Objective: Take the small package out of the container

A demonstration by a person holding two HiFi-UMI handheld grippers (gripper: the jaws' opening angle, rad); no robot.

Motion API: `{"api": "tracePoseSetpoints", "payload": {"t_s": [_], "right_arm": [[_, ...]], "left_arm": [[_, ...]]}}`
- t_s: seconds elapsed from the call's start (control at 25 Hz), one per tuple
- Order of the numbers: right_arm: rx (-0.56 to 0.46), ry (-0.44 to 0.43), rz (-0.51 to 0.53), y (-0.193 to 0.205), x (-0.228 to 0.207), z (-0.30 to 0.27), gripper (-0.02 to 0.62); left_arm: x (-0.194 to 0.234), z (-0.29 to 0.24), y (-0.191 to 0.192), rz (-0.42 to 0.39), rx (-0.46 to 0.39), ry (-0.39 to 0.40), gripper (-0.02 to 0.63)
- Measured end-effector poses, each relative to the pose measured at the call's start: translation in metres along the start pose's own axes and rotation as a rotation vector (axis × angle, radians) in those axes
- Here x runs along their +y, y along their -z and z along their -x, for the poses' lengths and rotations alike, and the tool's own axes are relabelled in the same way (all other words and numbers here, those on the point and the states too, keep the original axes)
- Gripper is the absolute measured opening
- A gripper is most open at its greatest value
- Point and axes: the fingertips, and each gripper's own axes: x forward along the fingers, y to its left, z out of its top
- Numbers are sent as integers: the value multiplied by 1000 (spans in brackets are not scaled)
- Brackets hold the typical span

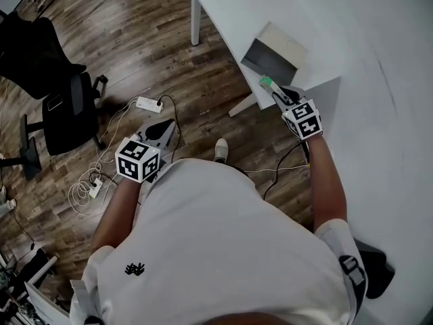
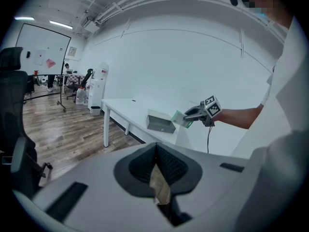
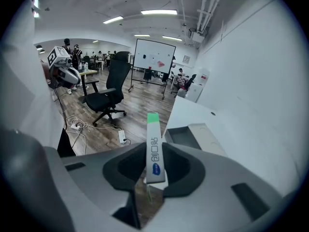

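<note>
The right gripper (image 1: 276, 95) has its fingers clamped on the package (image 1: 266, 82), which is out in the air just at the 7 o'clock corner of the open container (image 1: 274, 56) on the table (image 1: 385, 80). The left gripper (image 1: 161, 128), fingers together and empty, hangs over the floor, well apart at 8 o'clock.

An open office: whiteboard (image 3: 153, 57), swivel chair (image 3: 110, 88), white desk (image 3: 193, 111), strip lights (image 3: 159, 12).

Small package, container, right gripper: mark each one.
small package (image 3: 154, 151): right gripper view, its printed white face.
container (image 1: 270, 59): head view, its grey side.
right gripper (image 1: 277, 93): head view, between its fingertips, which clamp the small package.
</note>
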Motion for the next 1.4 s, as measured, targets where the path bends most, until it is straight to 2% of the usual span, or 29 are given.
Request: {"api": "tracePoseSetpoints", "payload": {"t_s": [0.72,1.0,1.4], "right_arm": [[-30,16,-123,-11,175,55,97],[-25,17,-149,-10,205,68,97],[-26,8,-162,-12,227,74,96]], "left_arm": [[5,59,55,-24,25,126,6],[3,64,65,-29,31,151,6],[1,70,74,-30,35,162,8]]}}
